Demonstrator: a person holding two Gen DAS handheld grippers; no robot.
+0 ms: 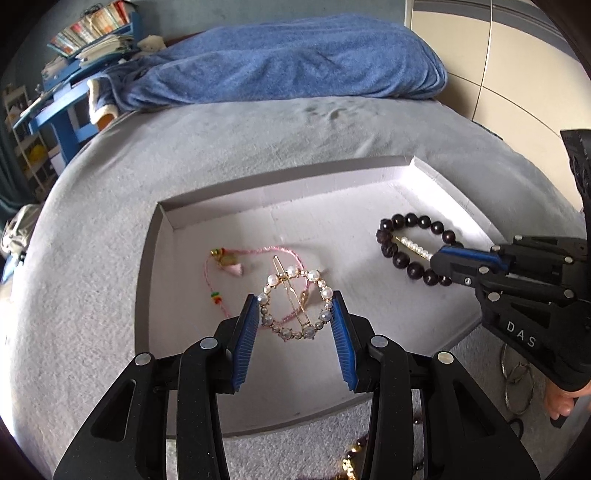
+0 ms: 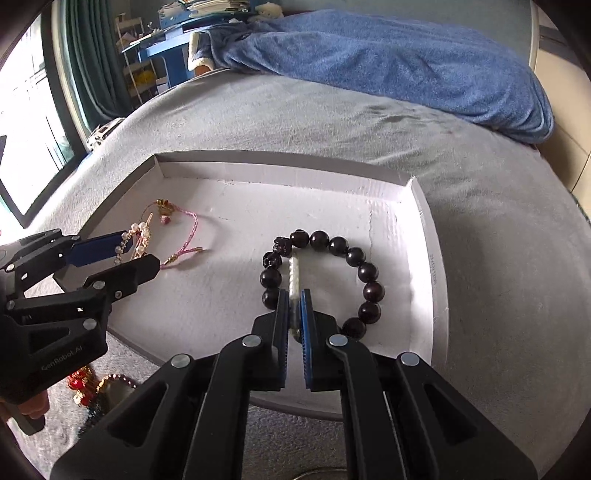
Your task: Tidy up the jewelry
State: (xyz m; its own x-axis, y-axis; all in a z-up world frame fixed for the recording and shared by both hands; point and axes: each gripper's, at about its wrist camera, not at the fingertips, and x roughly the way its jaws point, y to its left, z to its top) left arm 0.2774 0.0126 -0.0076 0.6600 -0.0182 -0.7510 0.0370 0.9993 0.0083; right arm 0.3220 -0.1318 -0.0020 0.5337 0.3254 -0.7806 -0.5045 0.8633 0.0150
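You're at the placing step: both pieces hang over the white tray (image 1: 229, 206) on the bed (image 1: 258, 140). Left gripper (image 1: 295, 314) has its jaws clamped across the round pearl clip (image 1: 295, 306), above the pink cord bracelet (image 1: 251, 254). Right gripper (image 2: 294, 314), jaws nearly together, pinches the pearl bar pin (image 2: 294, 273) inside the dark bead bracelet (image 2: 365, 273); next, lower and release without snagging either bracelet.

We see a bed (image 1: 258, 155) covered with a grey sheet, and across its far end a rumpled blue blanket (image 1: 295, 62) lies in a long heap. Beyond the bed on the left stands a blue shelf unit (image 1: 66, 96) stacked with books (image 1: 92, 26) and papers. A dark green curtain (image 2: 92, 55) hangs beside a bright window (image 2: 26, 122). On the right we make out pale cream wardrobe panels (image 1: 498, 55).
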